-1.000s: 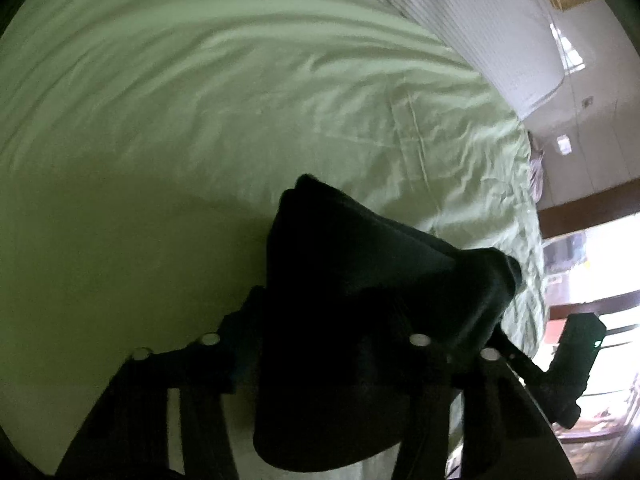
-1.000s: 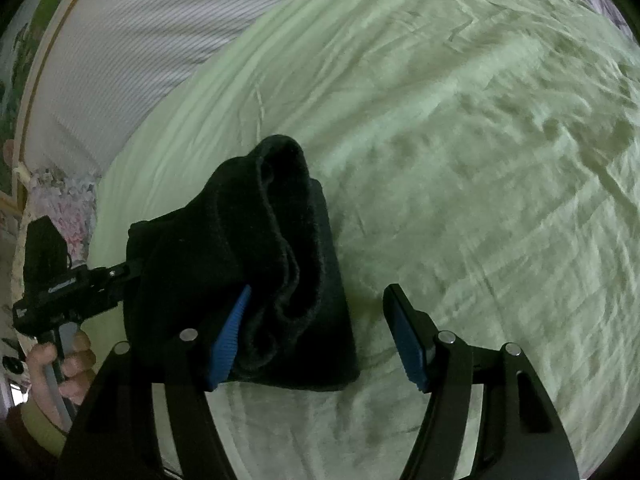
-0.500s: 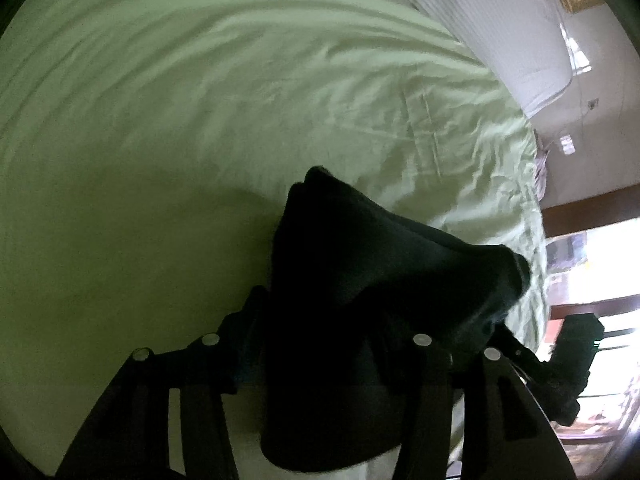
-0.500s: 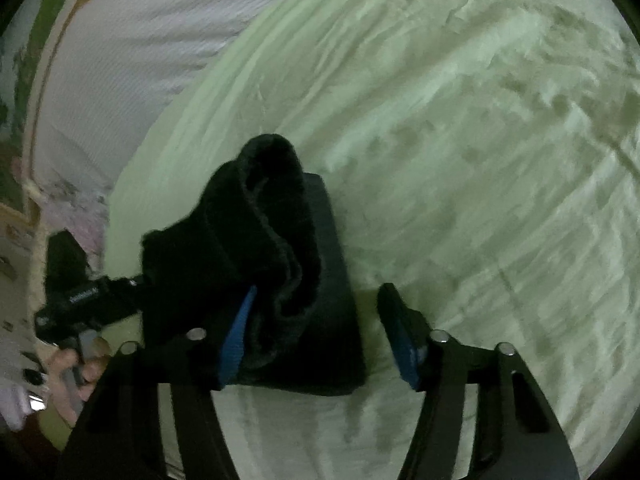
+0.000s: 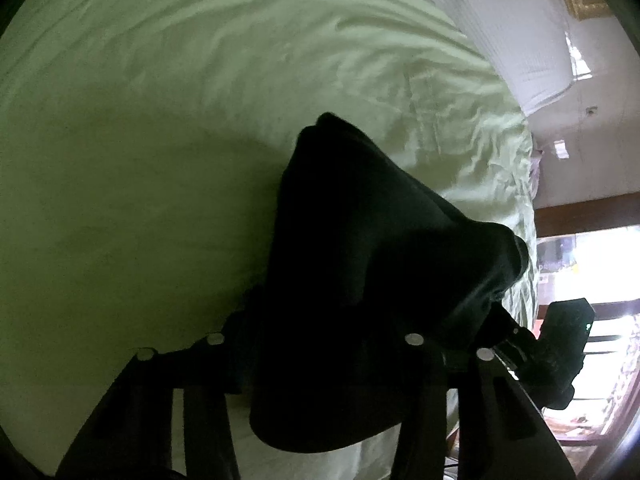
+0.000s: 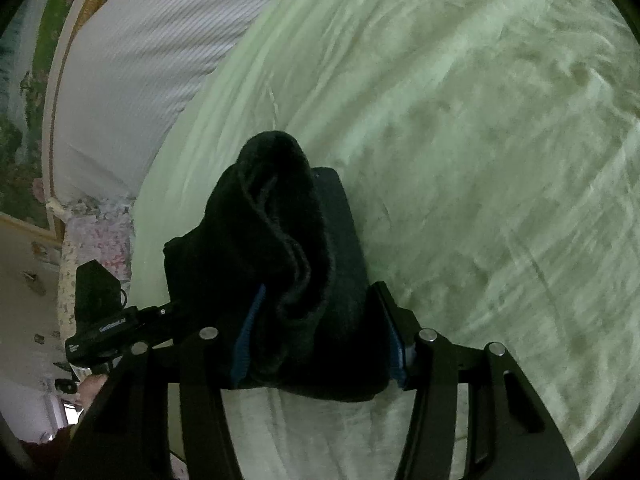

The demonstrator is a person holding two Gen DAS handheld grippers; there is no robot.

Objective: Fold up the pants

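Evidently my right gripper (image 6: 320,332) had its blue pads (image 6: 248,336) drawn in against both sides of the folded black pants (image 6: 280,248), clamping the bundle so the layers would not slip apart. I could not tell whether my left gripper (image 5: 316,344) was pinching; the dark cloth draped over its fingers hid them. Both tools met at the near end of the pants, which sat on the green bedsheet (image 6: 480,140). Far left lay a striped pillow (image 6: 152,52); nothing blocked the sheet.
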